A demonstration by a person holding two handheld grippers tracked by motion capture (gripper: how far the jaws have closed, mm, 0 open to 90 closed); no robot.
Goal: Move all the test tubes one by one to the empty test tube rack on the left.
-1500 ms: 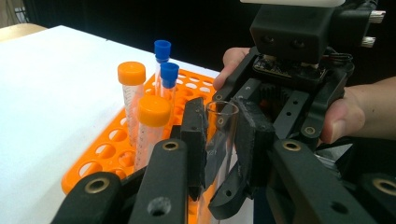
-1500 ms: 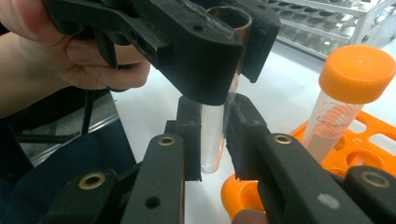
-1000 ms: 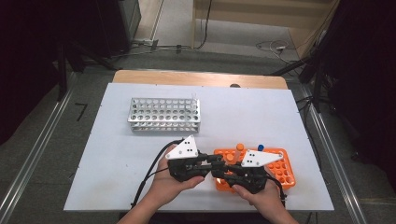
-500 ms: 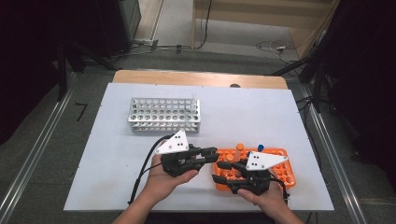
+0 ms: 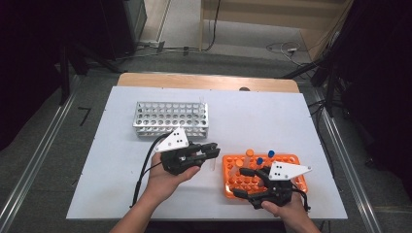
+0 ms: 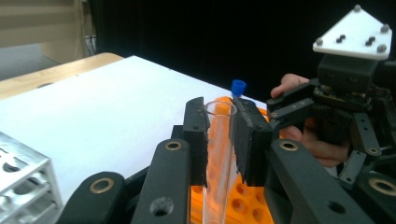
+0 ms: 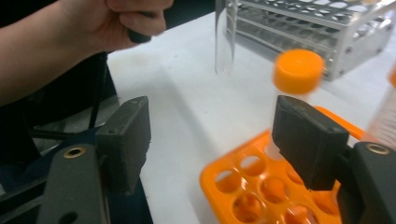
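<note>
Over the white table (image 5: pixel 121 170), handoff looks done: clear test tube (image 6: pixel 219 154) is with the left gripper (image 5: pixel 206 151) now.

Its pads clamp the uncapped tube upright, carried just left of the orange rack (image 5: pixel 286 158) and off the tabletop. A second ago both grippers were bunched together at that rack; since then the right gripper (image 5: pixel 245 182) has let its jaws spread, nothing between them, and hangs over the rack's near corner. My guess is the tube heads to the metal rack (image 5: pixel 170 119) next. Capped tubes (image 5: pixel 249 154) are still sitting in the orange one.
</note>
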